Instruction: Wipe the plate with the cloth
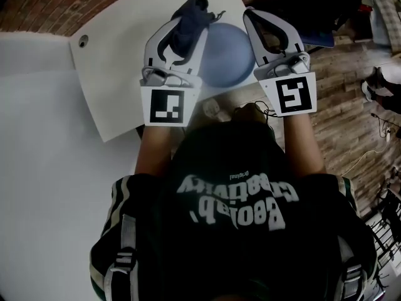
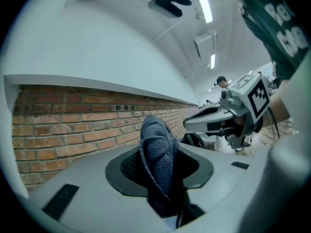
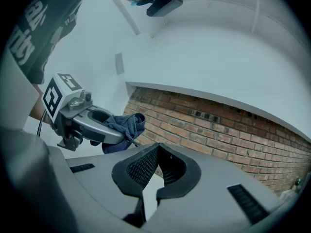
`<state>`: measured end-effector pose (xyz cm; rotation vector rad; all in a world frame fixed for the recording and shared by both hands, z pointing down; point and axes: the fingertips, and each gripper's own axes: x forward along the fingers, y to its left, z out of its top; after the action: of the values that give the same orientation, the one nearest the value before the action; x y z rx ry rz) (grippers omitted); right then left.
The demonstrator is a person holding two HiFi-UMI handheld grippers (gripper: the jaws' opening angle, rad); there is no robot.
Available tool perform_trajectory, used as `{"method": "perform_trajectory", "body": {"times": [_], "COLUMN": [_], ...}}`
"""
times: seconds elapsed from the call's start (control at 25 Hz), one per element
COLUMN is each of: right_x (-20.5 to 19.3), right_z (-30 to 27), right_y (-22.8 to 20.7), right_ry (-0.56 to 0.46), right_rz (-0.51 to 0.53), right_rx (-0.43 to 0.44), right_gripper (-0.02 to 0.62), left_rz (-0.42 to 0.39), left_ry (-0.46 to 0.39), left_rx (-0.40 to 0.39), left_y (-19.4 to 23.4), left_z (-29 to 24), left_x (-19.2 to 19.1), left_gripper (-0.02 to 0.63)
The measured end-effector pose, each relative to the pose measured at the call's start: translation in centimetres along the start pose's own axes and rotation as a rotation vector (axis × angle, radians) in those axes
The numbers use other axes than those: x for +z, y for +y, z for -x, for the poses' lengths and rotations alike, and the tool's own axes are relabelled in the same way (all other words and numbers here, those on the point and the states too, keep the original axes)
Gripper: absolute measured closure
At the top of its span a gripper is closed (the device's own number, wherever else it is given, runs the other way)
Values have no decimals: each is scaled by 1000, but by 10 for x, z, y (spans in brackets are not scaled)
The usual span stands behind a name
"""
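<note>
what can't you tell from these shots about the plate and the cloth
Plate: head view only; the cloth and left gripper cover its left edge, the right gripper its right edge, so what supports it is unclear.
Plate surface: neither gripper view shows it.
Cloth's lower end: left gripper view, buried in the claw.

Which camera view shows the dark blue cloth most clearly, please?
The left gripper view: the cloth fills the centre, clamped between the left gripper's jaws, its weave visible. The head view shows it as a dark bunch by the plate; the right gripper view shows it small, off to the left.
</note>
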<state>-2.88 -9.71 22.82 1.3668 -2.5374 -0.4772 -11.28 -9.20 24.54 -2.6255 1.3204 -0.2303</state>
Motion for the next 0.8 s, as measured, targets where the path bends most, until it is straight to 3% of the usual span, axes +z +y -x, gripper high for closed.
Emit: {"method": "perform_trajectory", "body": {"times": [0.24, 0.44, 0.8], "right_x": [-7, -11, -27], "right_z": [-1, -1, -16], "right_y": [-5, -2, -12], "right_ry": [22, 39, 3], "right_rz": [11, 53, 2], "right_rx": [0, 29, 119], "right_gripper": [601, 601, 601], "left_rz": [0, 0, -24], "left_ry": [-4, 18, 75], "left_rx": [-14, 22, 107], "left_y": [-4, -4, -9], "left_z": [-8, -5, -18], "left_x": [-2, -2, -6], "left_gripper": [471, 471, 471]}}
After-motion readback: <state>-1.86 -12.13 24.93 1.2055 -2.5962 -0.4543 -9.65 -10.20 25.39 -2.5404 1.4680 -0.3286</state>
